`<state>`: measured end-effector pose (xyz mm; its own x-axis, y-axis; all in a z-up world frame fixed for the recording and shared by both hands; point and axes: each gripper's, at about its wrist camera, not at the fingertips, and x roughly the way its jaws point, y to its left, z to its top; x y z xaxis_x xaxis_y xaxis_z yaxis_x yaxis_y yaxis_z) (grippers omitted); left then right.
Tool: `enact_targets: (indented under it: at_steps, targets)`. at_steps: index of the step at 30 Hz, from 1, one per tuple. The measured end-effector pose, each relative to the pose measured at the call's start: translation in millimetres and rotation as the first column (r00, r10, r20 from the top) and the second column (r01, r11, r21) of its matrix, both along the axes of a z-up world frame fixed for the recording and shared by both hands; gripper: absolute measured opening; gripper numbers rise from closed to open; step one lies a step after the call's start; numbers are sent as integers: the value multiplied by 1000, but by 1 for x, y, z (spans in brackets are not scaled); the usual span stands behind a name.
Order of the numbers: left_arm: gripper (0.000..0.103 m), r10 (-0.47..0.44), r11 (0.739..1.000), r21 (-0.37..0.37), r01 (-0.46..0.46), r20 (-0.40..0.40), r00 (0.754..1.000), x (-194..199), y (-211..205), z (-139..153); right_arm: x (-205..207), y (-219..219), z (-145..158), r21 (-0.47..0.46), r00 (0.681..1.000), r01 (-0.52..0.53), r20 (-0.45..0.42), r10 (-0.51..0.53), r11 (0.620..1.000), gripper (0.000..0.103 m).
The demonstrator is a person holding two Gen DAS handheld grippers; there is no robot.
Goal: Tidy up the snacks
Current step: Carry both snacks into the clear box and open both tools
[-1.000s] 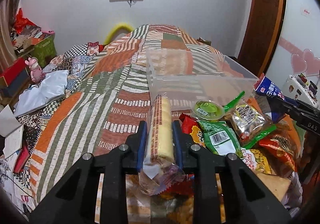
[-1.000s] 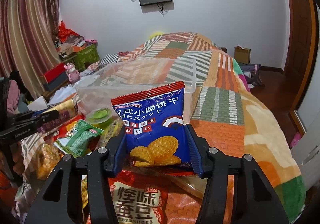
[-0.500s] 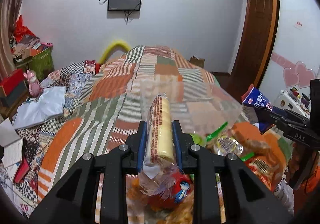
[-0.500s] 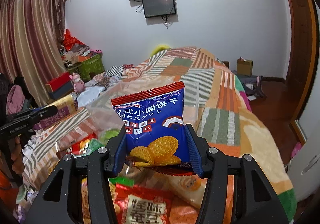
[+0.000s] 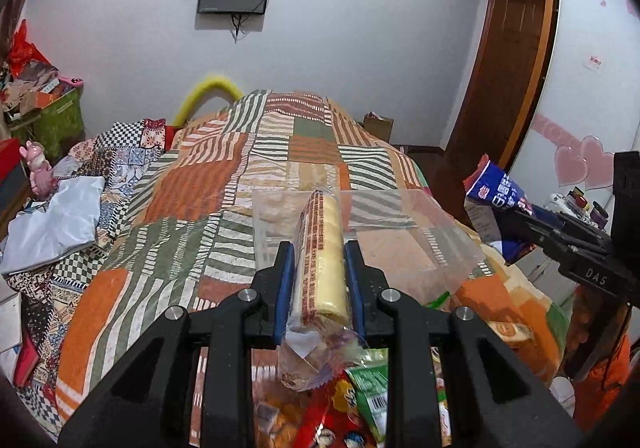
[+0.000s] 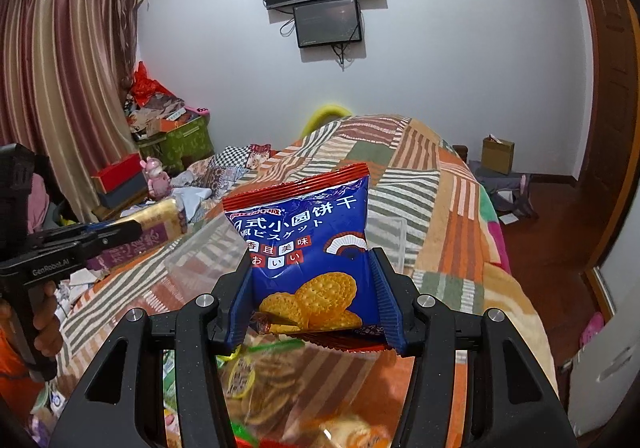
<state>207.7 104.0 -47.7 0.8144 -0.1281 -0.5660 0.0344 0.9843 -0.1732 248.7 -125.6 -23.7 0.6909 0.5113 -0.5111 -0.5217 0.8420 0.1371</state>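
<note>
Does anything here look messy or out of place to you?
Yes: loose snack packets lie heaped on the quilted bed rather than in the clear bin. The left tool grips a biscuit roll; the right tool grips a blue biscuit bag.

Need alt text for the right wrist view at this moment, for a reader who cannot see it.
The right gripper is shut on a blue biscuit bag, held upright above a clear plastic bin on a patchwork bedspread. At the left edge, the left gripper holds a long biscuit roll; more snack packets lie below.
</note>
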Motion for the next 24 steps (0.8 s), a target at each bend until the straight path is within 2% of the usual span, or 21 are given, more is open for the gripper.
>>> enact_targets:
  at_steps: [14, 24]
  targets:
    - [25, -49, 998, 20, 51, -92, 995, 55, -3, -33, 45, 21, -25, -59, 995, -46, -87, 40, 997, 50]
    - [25, -81, 994, 63, 87, -91, 993, 75, -16, -38, 66, 31, -44, -75, 982, -87, -175, 73, 993, 50]
